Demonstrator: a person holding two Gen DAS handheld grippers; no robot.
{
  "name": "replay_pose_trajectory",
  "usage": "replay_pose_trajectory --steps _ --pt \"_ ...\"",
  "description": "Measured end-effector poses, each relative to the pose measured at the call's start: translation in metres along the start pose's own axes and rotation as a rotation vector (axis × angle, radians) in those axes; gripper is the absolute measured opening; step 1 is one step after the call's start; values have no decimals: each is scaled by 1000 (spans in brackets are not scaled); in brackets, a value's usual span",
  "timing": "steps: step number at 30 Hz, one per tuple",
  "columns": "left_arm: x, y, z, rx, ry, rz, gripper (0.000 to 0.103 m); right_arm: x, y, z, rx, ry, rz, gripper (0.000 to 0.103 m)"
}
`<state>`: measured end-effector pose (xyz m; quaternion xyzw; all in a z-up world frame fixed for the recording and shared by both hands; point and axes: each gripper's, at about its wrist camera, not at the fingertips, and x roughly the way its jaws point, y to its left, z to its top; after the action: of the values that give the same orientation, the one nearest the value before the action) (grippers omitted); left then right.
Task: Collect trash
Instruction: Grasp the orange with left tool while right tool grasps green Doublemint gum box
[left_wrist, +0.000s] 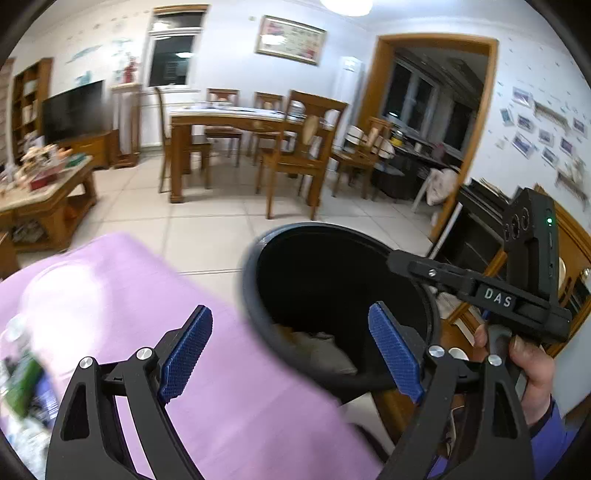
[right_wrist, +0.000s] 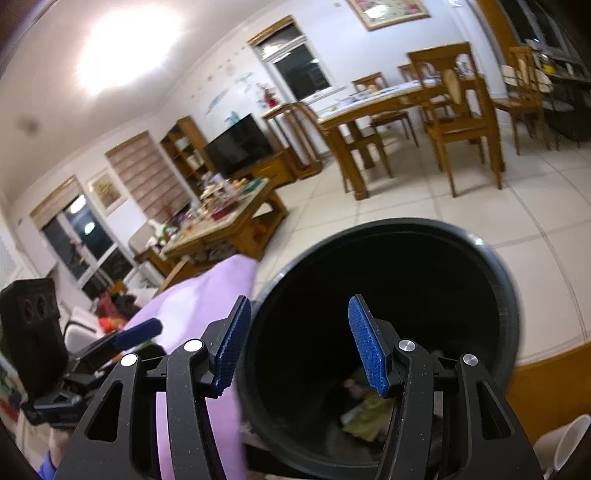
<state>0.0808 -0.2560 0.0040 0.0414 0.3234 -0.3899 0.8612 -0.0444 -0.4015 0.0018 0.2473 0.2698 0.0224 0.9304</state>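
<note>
The biggest thing near you is the purple cloth (left_wrist: 229, 369), spread over a soft surface on the left. Right beside its right edge stands the black trash bin (right_wrist: 506, 295), on the pale tiled floor (left_wrist: 207, 229). The bin is wide open at the top. Down at its bottom lies some trash (right_wrist: 369, 410): crumpled yellowish and pale bits, too blurry to name.

Your right gripper (right_wrist: 299, 343) hangs over the mouth of the bin. Its blue fingers (right_wrist: 365, 347) stand apart and nothing is between them. Your right hand (left_wrist: 532, 369) wraps its handle.

Your left gripper (left_wrist: 291, 354) sits over the place where the cloth meets the bin. Its blue fingers (left_wrist: 188, 354) are spread wide, with nothing in them. One finger is over the cloth and the other is over the bin.

At the left edge of the cloth is a blurry clear bottle (left_wrist: 18, 354) with a green label.
</note>
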Motion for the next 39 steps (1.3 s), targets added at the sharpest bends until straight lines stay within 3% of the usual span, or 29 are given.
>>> replay_pose_trajectory --steps 5,11,13,18,22,25,27,29,31,33,35,39 --pt "-52 69 -20 -97 -32 111 86 20 54 -6 -57 32 41 56" --pt "-103 144 -48 -209 -55 248 86 69 161 -21 -162 120 120 56" --pt "-114 168 -55 -246 -45 295 86 78 177 -25 -179 136 132 56" --pt "-125 228 -69 -362 19 403 86 124 262 -46 -289 257 197 76" --pt "-115 260 -75 -388 102 419 86 154 305 -56 -399 328 193 80" --pt "-111 263 -82 -367 119 424 85 191 346 -70 -531 397 182 83" --pt "-109 265 -83 -355 125 413 74 208 359 -77 -594 413 172 88" --pt "-103 264 -86 -348 150 384 57 215 362 -80 -628 418 166 91" --pt "-102 267 -91 -324 150 386 54 224 361 -90 -718 424 149 98" --pt "-102 268 -91 -317 145 390 51 233 365 -99 -813 413 125 98" --pt "-102 271 -91 -318 137 380 40 243 364 -105 -867 427 115 98" --pt "-105 270 -92 -324 122 362 38 258 358 -105 -834 466 135 96"
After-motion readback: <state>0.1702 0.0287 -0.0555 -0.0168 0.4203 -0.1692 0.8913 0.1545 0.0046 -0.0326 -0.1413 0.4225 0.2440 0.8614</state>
